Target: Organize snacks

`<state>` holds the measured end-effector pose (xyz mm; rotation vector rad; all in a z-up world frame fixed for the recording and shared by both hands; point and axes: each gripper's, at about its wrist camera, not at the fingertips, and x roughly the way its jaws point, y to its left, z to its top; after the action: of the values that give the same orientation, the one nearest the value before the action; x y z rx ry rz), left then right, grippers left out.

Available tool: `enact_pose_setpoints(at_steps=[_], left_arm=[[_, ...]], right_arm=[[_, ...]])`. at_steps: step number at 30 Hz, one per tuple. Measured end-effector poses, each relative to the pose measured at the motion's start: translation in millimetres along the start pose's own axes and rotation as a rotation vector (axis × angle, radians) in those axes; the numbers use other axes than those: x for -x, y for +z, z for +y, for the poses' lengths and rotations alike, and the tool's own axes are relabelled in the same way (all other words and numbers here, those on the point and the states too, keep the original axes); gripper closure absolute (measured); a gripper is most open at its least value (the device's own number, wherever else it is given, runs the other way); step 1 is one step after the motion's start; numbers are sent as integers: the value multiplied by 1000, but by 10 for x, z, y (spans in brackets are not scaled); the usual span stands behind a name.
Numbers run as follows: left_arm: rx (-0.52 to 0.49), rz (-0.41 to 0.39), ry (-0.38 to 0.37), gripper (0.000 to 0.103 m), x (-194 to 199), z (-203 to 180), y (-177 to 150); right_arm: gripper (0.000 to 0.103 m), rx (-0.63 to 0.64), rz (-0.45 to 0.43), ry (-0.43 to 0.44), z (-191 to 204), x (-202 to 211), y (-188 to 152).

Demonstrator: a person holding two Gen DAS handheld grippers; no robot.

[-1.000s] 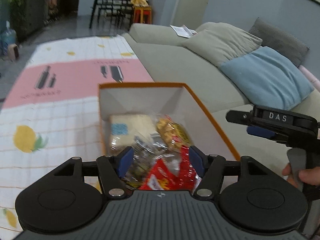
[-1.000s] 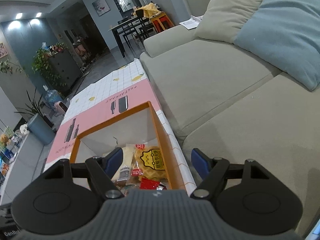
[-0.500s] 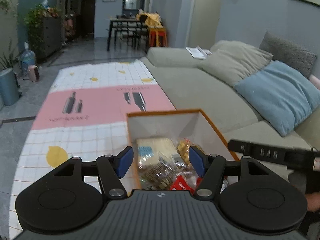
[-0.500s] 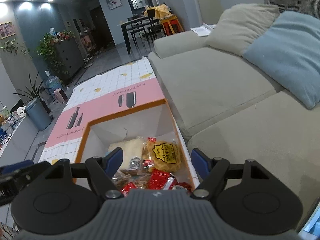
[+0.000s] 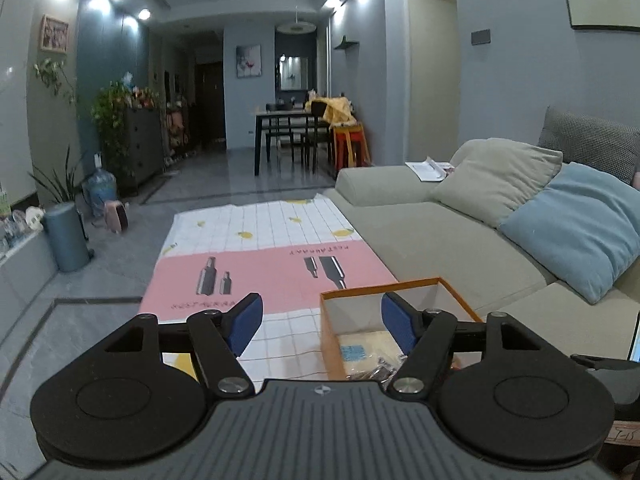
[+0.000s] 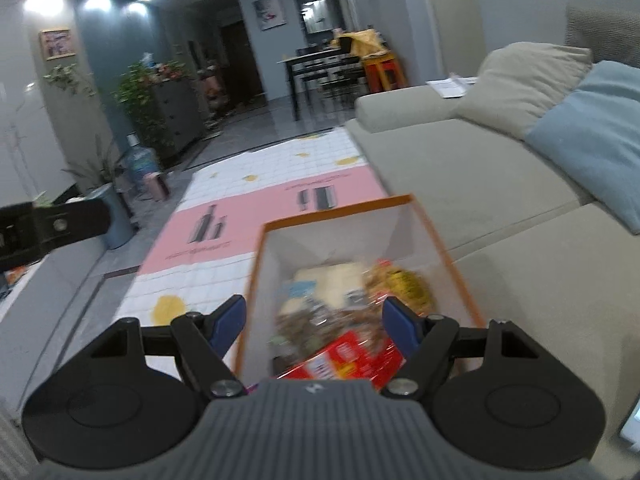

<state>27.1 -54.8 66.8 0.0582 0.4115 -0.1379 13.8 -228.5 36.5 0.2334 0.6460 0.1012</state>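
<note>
Orange-rimmed cardboard box (image 6: 434, 236) is sitting on the patterned tablecloth (image 5: 272, 276) beside the sofa (image 5: 448, 240), gathering the snacks (image 6: 340, 312), while the left gripper (image 5: 322, 322) and right gripper (image 6: 316, 322) are hovering wide open, gripping nothing, apparently ready to reach in.

Left gripper (image 5: 322, 322): blue pads spread wide, nothing between them
Box (image 5: 460, 298): orange-rimmed, on the patterned cloth (image 5: 272, 272) beside the sofa (image 5: 432, 240)
Contents: pale packet (image 5: 360, 350) (others hidden)
</note>
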Motion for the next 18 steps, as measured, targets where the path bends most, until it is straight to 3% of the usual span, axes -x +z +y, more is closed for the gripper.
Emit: enact_pose_setpoints(at_steps=[4,12,18], left_arm=[[9,-45,10,10,141,123,-171],[14,45,34,9,70,243,-508],[129,97,8,9,29,397,-656]], right_arm=[[29,34,28,27,224,82,-131],[30,74,59,57,621,211,-454],[30,173,27,-40,852,226,-580]])
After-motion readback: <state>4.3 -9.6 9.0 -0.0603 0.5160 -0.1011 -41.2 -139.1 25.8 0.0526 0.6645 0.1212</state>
